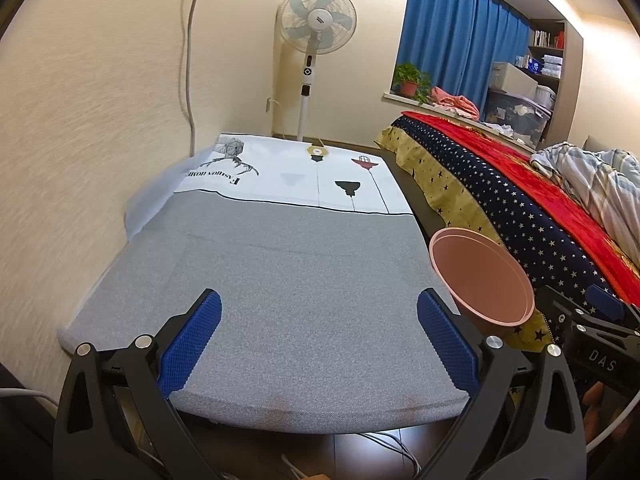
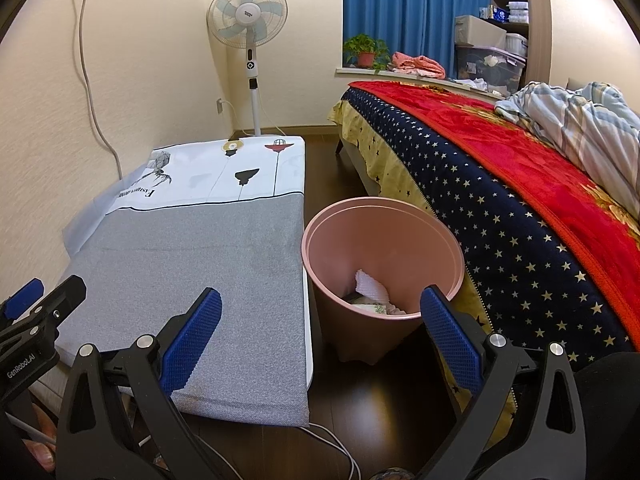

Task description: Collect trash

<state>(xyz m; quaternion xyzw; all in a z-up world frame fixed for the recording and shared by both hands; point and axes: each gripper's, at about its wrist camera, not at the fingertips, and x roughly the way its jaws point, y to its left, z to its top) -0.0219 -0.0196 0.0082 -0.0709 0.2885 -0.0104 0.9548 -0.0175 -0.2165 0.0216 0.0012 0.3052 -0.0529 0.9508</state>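
A pink trash bin [image 2: 384, 248] stands on the dark floor between a low table and a bed. White crumpled paper [image 2: 372, 286] and other trash lie at its bottom. The bin's rim also shows in the left wrist view [image 1: 480, 276]. My right gripper [image 2: 320, 312] is open and empty, held above the table's near right edge and the bin. My left gripper [image 1: 318, 316] is open and empty above the grey cloth on the table. The left gripper shows at the left edge of the right wrist view [image 2: 36, 304].
The low table [image 1: 280, 280] carries a grey and white printed cloth. A bed [image 2: 520, 200] with a starred blue and red cover stands right. A standing fan [image 2: 250, 20] is at the far wall. White cables [image 2: 340, 448] lie on the floor.
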